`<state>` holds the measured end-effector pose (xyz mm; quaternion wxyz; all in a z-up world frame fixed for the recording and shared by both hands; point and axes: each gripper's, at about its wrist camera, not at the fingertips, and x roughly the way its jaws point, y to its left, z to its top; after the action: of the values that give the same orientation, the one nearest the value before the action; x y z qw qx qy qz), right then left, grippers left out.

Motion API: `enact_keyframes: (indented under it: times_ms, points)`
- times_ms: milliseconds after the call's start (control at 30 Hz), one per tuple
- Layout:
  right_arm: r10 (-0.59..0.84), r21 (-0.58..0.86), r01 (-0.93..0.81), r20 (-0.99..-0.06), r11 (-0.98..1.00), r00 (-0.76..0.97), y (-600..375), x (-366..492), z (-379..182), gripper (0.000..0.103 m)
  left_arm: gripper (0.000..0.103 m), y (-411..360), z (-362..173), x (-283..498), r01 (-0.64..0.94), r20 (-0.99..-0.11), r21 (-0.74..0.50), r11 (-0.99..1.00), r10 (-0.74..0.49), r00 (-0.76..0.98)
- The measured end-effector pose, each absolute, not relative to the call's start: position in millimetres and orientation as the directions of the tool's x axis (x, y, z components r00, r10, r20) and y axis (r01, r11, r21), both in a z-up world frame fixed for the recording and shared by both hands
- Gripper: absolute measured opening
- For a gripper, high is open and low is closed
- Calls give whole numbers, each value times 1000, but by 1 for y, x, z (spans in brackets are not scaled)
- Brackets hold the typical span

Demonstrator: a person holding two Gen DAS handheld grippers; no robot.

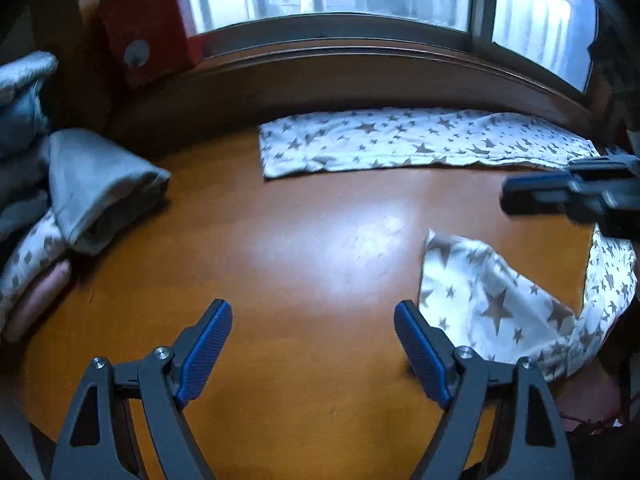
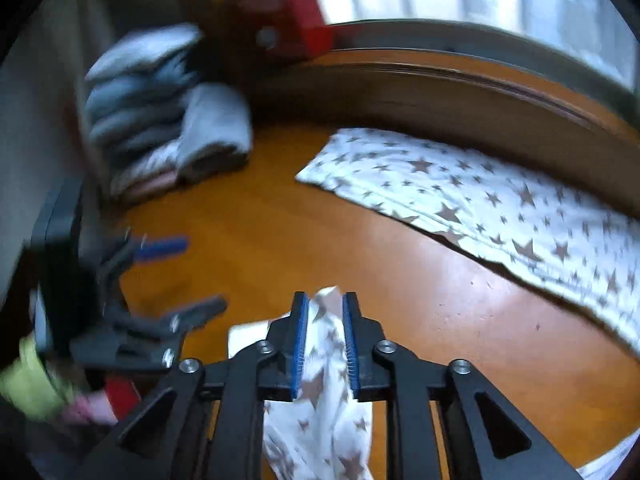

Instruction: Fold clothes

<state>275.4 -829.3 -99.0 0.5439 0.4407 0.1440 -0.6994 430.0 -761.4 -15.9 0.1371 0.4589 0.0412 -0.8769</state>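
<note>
A white cloth with grey stars lies on the orange wooden table. One part of the cloth lies flat in a long strip along the back edge. Its other end is raised off the table at the right. My right gripper is shut on that raised end, and the cloth hangs down behind the blue pads. In the left wrist view the right gripper comes in from the right edge. My left gripper stands open over bare table, nothing between its fingers; it shows blurred in the right wrist view.
A stack of folded clothes sits at the left end of the table. A red box stands behind it on the wooden window sill. A sleeve in yellow-green shows at lower left.
</note>
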Motion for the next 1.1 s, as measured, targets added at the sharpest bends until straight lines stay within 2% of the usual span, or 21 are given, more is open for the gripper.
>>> enact_keyframes:
  times_ms: [200,300,467,600,933,1000,1067,1100]
  points:
    - [-629,191,881,-764,-434,-145,-769,281,-81,29,83,-745,-18,428,203,-814,97,-974,-195,-547]
    - [-567,154,897,-815,-414,-122,-730,290,-86,42,83,-730,-16,423,120,-803,122,-985,-169,-572]
    - [-494,72,954,-866,-292,-85,-734,334,-105,43,83,-719,-18,397,77,-819,127,-989,-148,-555]
    - [-453,10,984,-889,-176,-72,-763,374,-131,43,83,-723,-16,391,113,-821,102,-988,-148,-552]
    - [-451,20,998,-893,-54,-7,-811,388,-153,43,83,-766,-20,428,331,-837,53,-942,-222,-499]
    - [-452,-16,999,-892,-32,-29,-816,389,-156,42,83,-772,-20,440,371,-839,53,-927,-243,-487]
    - [-438,-32,999,-898,-30,-42,-820,387,-153,32,83,-779,-20,451,407,-838,59,-912,-267,-477]
    - [-427,-28,999,-903,-38,-42,-824,382,-151,11,83,-782,-20,457,425,-837,62,-903,-279,-471]
